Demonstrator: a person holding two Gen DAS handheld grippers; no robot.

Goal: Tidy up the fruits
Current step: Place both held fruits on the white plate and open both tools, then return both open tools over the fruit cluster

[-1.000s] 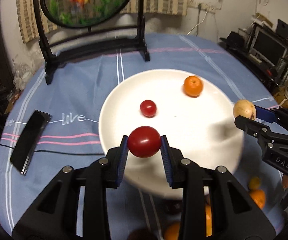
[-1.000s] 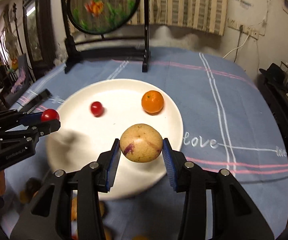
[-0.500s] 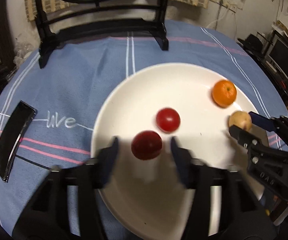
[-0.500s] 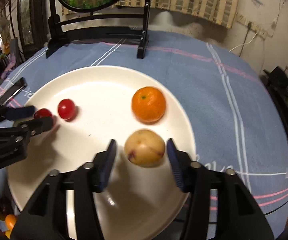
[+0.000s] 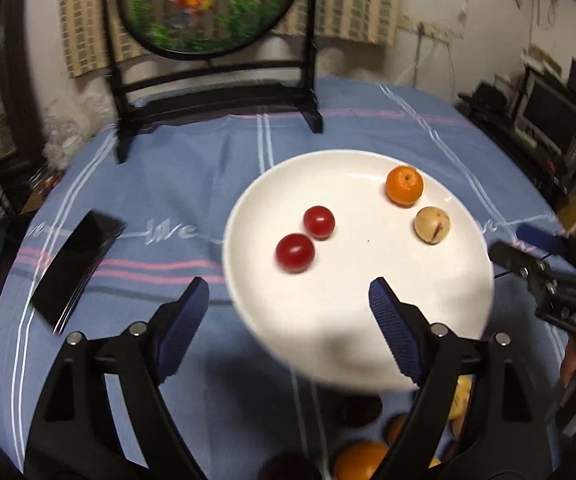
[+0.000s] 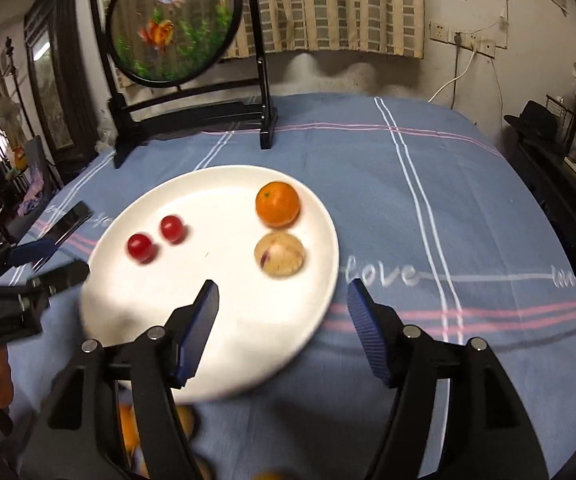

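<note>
1. Fruits on the white plate (image 5: 367, 344): two red tomatoes, a mandarin and a pale yellow fruit, all lying beyond your jaws and clear of them.
2. Your left gripper (image 5: 288, 308) has just been opening; its jaws now stand wide apart with nothing between them. The nearer tomato (image 5: 295, 253) lies just ahead of the gap, toward the left jaw, and the second tomato (image 5: 319, 222) sits just behind it, close beside it.
3. Your right gripper (image 6: 282, 312) has also just been opening; its jaws are released and empty. The pale yellow fruit (image 6: 280, 255), marked with a purplish streak, rests just ahead of the gap, and the mandarin (image 6: 278, 204) sits directly beyond it, nearly touching.
4. From the left wrist view, your right gripper (image 5: 515, 246) shows off to the right of the plate rim.
5. More oranges (image 5: 361, 460) and darker fruit lie on the blue tablecloth (image 5: 192, 168) under and behind the left jaws, partly hidden.
6. A black phone (image 5: 74, 266) lies left of the left jaw, and a round fish screen (image 6: 172, 28) stands far ahead.
</note>
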